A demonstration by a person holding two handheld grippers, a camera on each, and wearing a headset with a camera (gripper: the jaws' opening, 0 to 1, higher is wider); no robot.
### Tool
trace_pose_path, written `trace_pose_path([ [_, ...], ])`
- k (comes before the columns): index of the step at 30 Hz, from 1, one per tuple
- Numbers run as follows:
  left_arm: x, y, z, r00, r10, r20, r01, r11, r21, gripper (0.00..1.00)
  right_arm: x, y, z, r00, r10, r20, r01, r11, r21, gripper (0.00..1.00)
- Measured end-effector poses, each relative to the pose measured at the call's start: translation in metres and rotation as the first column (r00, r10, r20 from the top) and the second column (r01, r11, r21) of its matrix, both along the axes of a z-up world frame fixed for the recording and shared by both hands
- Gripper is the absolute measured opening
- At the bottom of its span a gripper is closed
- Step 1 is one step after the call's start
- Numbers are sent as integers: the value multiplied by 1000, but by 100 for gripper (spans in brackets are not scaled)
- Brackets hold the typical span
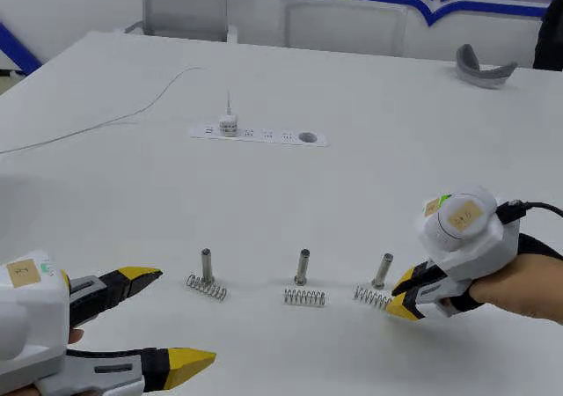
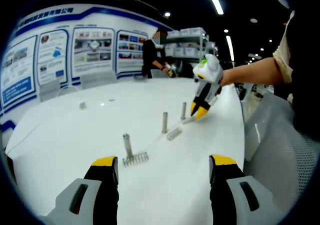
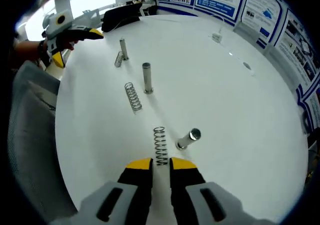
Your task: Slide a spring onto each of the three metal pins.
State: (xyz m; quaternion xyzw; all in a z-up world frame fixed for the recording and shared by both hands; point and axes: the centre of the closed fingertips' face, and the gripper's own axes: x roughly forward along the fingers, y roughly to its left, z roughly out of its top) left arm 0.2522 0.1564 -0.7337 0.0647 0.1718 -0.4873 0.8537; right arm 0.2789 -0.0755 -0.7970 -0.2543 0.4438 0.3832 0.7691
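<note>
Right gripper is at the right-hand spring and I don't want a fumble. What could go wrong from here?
The right gripper meets the right spring only at its near end, so it may pivot or pop free. The right pin stands close beside it; a swing could topple it.

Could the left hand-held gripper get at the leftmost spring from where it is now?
Probably yes. The left hand-held gripper is open, and only bare table lies between it and the leftmost spring, which lies flat on the near side of the left pin.
</note>
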Motion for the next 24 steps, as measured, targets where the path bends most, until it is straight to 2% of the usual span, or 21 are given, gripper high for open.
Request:
trace_pose_path([
  [3,0,0,0,1000,-1,-1,1,1000,1,75,0,0,-3,1000,23,-9,-23,999,-22,14],
  [11,-2,-2,0,1000,-6,-5,6,1000,0,74,2,1,-8,998,44,-36,-45,998,-37,13],
  [19,-5,-4,1,1000,-13,-7,13,1000,-5,74,0,1,-10,997,45,-56,-47,998,-38,12],
  [24,-7,-8,1,1000,-27,-8,27,1000,-7,73,-1,0,-10,997,22,-68,-24,999,-27,12],
])
